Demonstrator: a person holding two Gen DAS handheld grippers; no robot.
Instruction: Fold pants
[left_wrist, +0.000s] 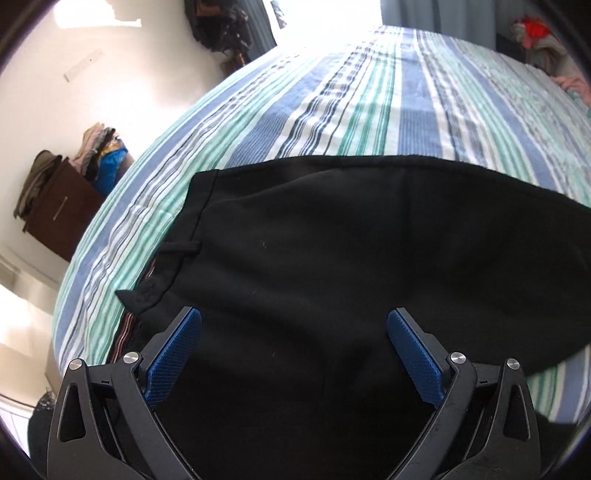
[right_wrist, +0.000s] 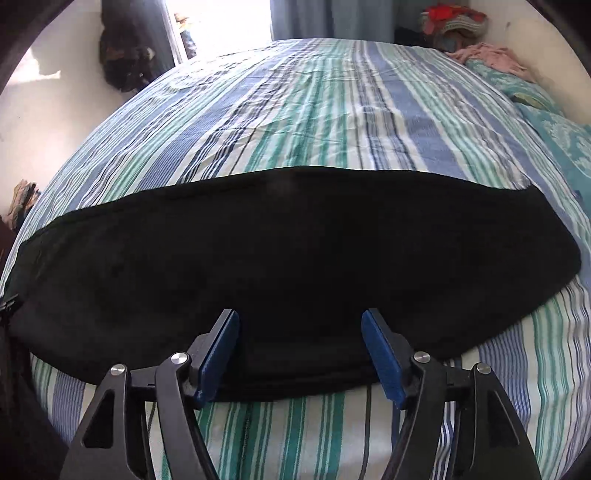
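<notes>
Black pants lie flat across a striped bed, folded lengthwise into one long band. The left wrist view shows their waistband end with a belt loop at the left. My left gripper hangs open above the cloth just inside the waistband, nothing between its blue pads. In the right wrist view the pants stretch from edge to edge, the leg end at the right. My right gripper stands open over the near edge of the leg, with no cloth pinched.
The bed with its blue, green and white striped sheet extends far behind the pants. A brown cabinet piled with clothes stands left of the bed. Pillows and a pink cloth lie at the far right. Cables run over the sheet near me.
</notes>
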